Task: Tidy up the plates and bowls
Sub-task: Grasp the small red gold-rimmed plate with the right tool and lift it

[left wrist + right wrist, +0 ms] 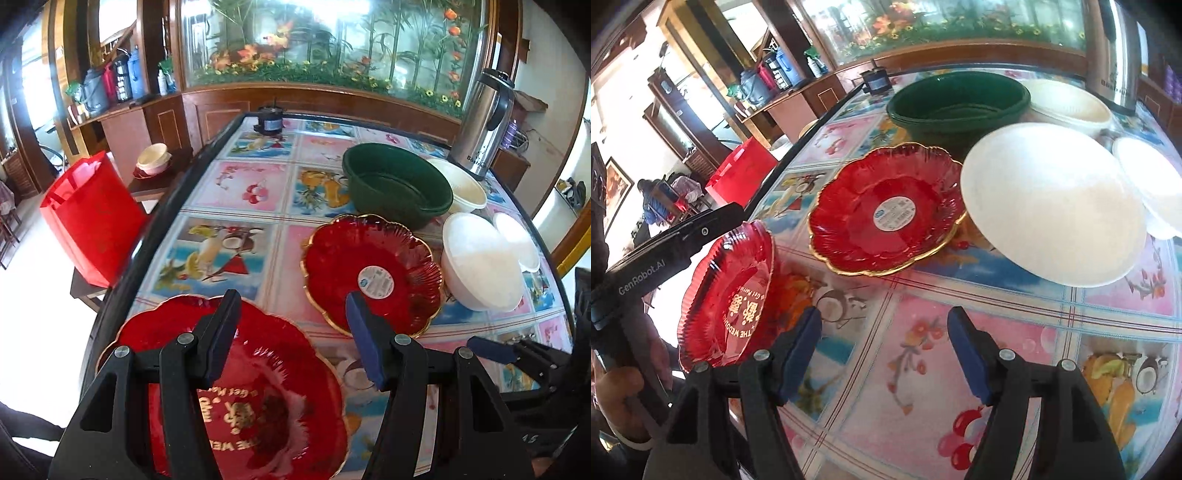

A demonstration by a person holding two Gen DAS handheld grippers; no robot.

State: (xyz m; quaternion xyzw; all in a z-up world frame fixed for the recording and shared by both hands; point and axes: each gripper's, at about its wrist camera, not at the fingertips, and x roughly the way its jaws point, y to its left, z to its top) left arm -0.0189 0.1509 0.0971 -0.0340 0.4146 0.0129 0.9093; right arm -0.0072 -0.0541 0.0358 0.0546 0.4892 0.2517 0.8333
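Left gripper agape, angled above red plate

both grippers share one build: black plastic arms, angular and ribbed, each carrying round silver screw heads at the pivots, and ending in flat fingers faced with dark blue pads. left gripper shows four such screws across its linkage; right gripper shows the same. seen from the right wrist, the left gripper's black body bears white lettering "genrobot.ai" and one small round screw on its side. a hand grips its handle, with a pale cuff edge below.
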